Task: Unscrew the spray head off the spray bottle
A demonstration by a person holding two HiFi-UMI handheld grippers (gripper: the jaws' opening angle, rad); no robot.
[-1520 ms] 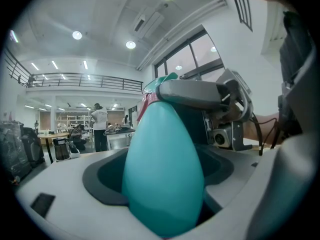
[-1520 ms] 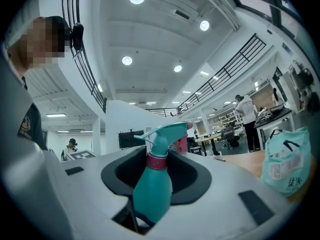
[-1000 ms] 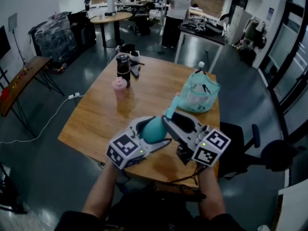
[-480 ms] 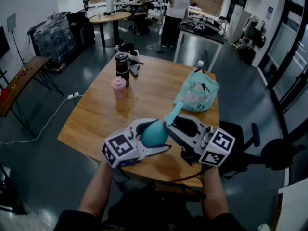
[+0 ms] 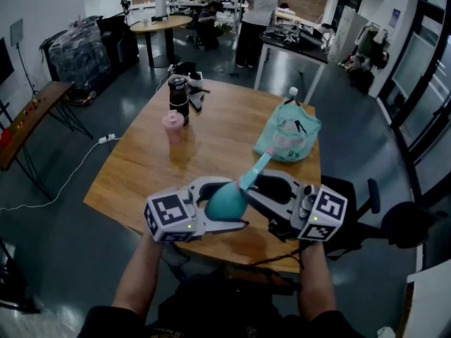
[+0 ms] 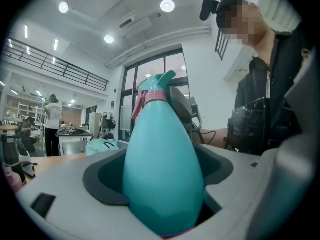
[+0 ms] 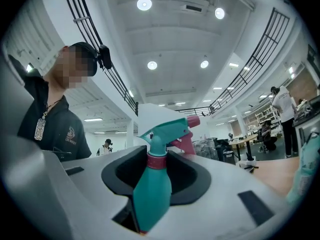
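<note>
A teal spray bottle (image 5: 227,199) with a pink collar hangs tilted above the wooden table's (image 5: 148,182) near edge, its spray head (image 5: 258,163) pointing away and up. My left gripper (image 5: 238,203) is shut on the bottle's fat lower body (image 6: 162,159). The right gripper (image 5: 262,183) is shut on the narrower upper body (image 7: 150,189), just below the pink collar (image 7: 156,161) and the teal head (image 7: 167,129) with its pink trigger. Both marker cubes face the head camera. The bottle's base is hidden between the left jaws.
On the table stand a teal bag (image 5: 287,136) at the right, a pink cup (image 5: 174,127) and a black bottle (image 5: 180,97) at the far left. A dark chair (image 5: 356,210) sits at the table's right. People stand by benches far behind.
Both grippers have turned and drifted slightly apart with the bottle still held by both. The left cube has moved left, the right cube right, and the bottle now leans more.
</note>
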